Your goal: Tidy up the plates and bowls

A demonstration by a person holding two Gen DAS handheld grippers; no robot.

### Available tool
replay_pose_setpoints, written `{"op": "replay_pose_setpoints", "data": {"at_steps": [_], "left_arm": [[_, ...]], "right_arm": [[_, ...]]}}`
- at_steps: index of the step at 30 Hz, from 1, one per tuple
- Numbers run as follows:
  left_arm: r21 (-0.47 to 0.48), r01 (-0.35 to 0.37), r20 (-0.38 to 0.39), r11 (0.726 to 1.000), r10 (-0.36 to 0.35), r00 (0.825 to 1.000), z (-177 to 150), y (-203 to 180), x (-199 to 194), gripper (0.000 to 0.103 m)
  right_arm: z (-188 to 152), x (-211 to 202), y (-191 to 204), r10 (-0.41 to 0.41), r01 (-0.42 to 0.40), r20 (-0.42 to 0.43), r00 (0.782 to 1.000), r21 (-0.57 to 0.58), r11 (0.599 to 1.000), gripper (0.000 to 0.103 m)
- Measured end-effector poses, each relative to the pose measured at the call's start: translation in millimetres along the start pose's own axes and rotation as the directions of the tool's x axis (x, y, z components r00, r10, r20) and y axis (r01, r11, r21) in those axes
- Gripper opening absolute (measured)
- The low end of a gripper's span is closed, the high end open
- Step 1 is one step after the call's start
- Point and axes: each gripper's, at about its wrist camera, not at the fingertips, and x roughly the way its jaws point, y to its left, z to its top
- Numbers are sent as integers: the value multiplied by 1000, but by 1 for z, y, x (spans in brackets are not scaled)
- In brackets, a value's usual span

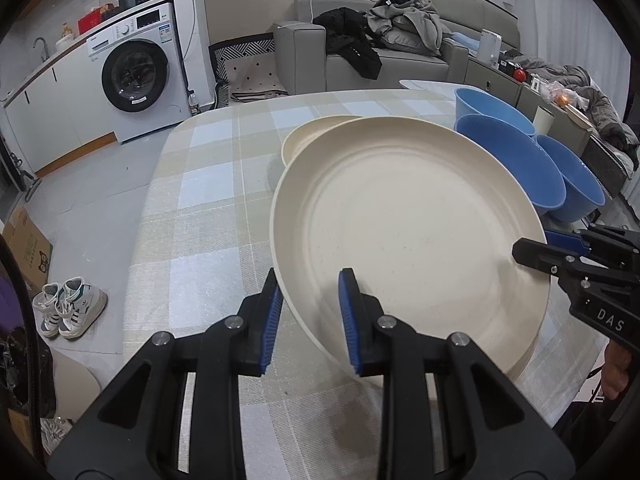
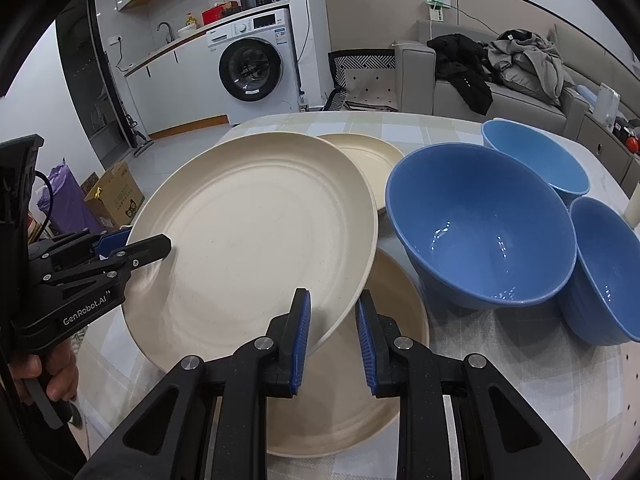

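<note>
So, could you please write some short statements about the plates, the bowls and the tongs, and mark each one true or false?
1. Both tongs grip the rim of the same big cream plate. True: left tongs, right tongs.
2. The bowls are green. False: the three bowls are blue.
3. Another cream plate lies on the table under the held one. True.
4. The bowls are stacked inside each other. False: they stand side by side.
5. The held plate carries food. False: it is empty.
</note>
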Motion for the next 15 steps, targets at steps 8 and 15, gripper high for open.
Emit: {"op": "replay_pose_setpoints", "data": {"at_steps": [8,15], "left_arm": [[32,16,-9,999,-15,1000,-5,-9,3,24],[71,26,-22,997,-24,999,-9,-17,7,24]], "right_arm": [[-10,-4,-5,-5,5,-6,1000,14,1000,24],[-20,-7,-10,-12,12,-14,1000,25,1000,24]]}}
